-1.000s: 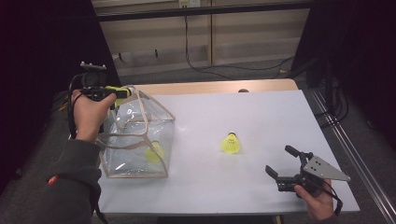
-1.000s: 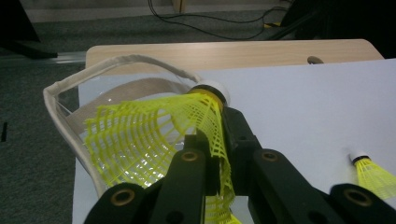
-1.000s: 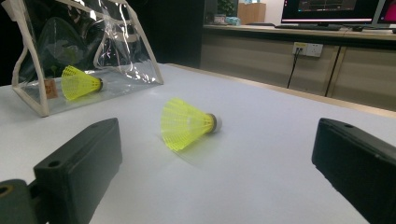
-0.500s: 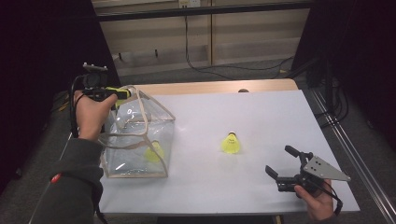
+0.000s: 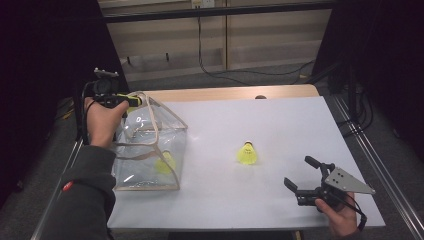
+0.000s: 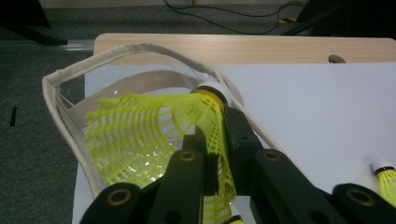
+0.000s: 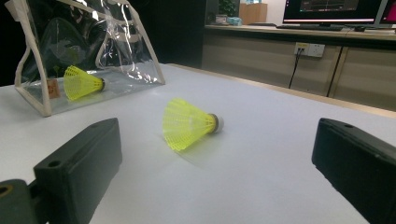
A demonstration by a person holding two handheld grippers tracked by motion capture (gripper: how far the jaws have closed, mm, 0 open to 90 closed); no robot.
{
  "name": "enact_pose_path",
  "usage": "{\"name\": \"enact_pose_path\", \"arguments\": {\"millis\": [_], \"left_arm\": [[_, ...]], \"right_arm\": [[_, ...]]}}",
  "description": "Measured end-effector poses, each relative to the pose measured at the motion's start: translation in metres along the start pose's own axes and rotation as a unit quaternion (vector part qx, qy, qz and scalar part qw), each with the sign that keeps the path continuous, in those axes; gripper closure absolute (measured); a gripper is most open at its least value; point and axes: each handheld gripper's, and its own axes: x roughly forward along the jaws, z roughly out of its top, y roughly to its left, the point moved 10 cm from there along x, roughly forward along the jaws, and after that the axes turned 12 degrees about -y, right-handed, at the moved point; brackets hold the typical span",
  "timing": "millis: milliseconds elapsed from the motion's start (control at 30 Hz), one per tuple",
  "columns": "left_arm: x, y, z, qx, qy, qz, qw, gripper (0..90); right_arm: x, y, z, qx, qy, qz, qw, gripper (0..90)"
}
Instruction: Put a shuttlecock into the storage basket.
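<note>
Shuttlecock (image 6: 159,135) skirt pinched by left hand-held gripper (image 6: 219,154), lower edge cut off; right hand-held gripper (image 5: 306,181) gapes wide.

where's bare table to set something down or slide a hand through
Widest free patch: far right of the table, beyond the loose shuttlecock. Another strip runs between the clear bag and that shuttlecock. The near edge between bag and right gripper is bare too. Crowded: the left side, where the left gripper holds a shuttlecock over the bag.
</note>
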Motion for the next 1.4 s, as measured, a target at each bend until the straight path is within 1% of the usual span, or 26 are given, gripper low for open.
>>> {"name": "enact_pose_path", "arguments": {"millis": [33,67,233,267,367,433,467,533,600,667,767,833,900,933,1033,1133,1167,1300,1400], "left_arm": [[0.001,0.0,0.0,0.0,-0.002,0.001,1.0,80.4],[0.001,0.0,0.0,0.001,-0.001,0.003,1.0,80.4],[0.0,-0.007,0.002,-0.008,-0.01,-0.009,0.9999,78.6],[-0.001,-0.008,0.002,-0.005,-0.009,-0.013,0.9999,78.3],[-0.002,-0.01,0.002,-0.01,-0.01,-0.022,0.9997,75.5],[-0.004,-0.013,0.003,-0.014,-0.008,-0.031,0.9994,73.6],[-0.004,-0.014,0.004,-0.018,-0.012,-0.034,0.9992,72.7],[-0.006,-0.017,0.004,-0.025,-0.01,-0.048,0.9985,70.2],[-0.007,-0.019,0.005,-0.024,-0.012,-0.05,0.9984,68.4],[-0.008,-0.023,0.007,-0.031,-0.015,-0.057,0.9978,66.7],[-0.011,-0.03,0.008,-0.02,-0.015,-0.07,0.9973,63.2],[-0.013,-0.038,0.01,-0.019,-0.017,-0.083,0.9962,60.4],[-0.014,-0.044,0.013,-0.013,-0.025,-0.086,0.9959,57.3],[-0.016,-0.048,0.013,-0.005,-0.023,-0.092,0.9955,56.4],[-0.018,-0.06,0.014,-0.005,-0.022,-0.114,0.9933,53.3],[-0.019,-0.07,0.014,-0.003,-0.022,-0.129,0.9914,51.0],[-0.019,-0.073,0.015,-0.005,-0.024,-0.134,0.9907,50.0],[-0.02,-0.082,0.015,0.002,-0.027,-0.144,0.9892,44.1],[-0.022,-0.089,0.015,0.002,-0.029,-0.155,0.9874,41.0]], "right_arm": [[0.0,0.0,0.0,0.001,0.0,-0.001,1.0,1.4],[0.0,0.0,0.0,0.001,0.0,-0.001,1.0,1.5],[-0.001,-0.001,0.0,0.001,-0.002,-0.001,1.0,1.5],[-0.001,-0.001,0.0,0.0,-0.001,-0.001,1.0,1.5],[-0.001,-0.001,0.0,0.001,-0.001,-0.001,1.0,1.5],[-0.001,-0.001,0.0,0.001,-0.001,-0.001,1.0,1.5],[-0.001,-0.001,0.0,0.002,-0.001,-0.001,1.0,1.5],[-0.001,-0.001,0.0,0.0,0.0,-0.002,1.0,1.5],[-0.001,-0.001,0.0,0.0,0.0,-0.002,1.0,1.5],[-0.001,-0.001,0.0,0.001,-0.001,-0.002,1.0,1.5],[-0.001,-0.001,0.0,0.001,-0.001,-0.002,1.0,1.5],[-0.001,-0.001,0.0,0.0,-0.001,-0.002,1.0,1.5],[-0.001,-0.001,0.0,0.0,-0.001,-0.002,1.0,1.5],[-0.001,-0.001,0.0,0.001,-0.001,-0.002,1.0,1.5],[-0.001,-0.001,0.0,0.001,-0.001,-0.001,1.0,1.5],[-0.001,-0.001,0.0,0.001,-0.001,-0.002,1.0,1.5],[-0.001,-0.001,0.001,0.001,-0.001,-0.002,1.0,1.5],[-0.001,-0.001,0.0,0.0,0.0,0.0,1.0,1.5],[-0.001,-0.001,0.0,0.001,0.0,-0.001,1.0,1.5]]}}
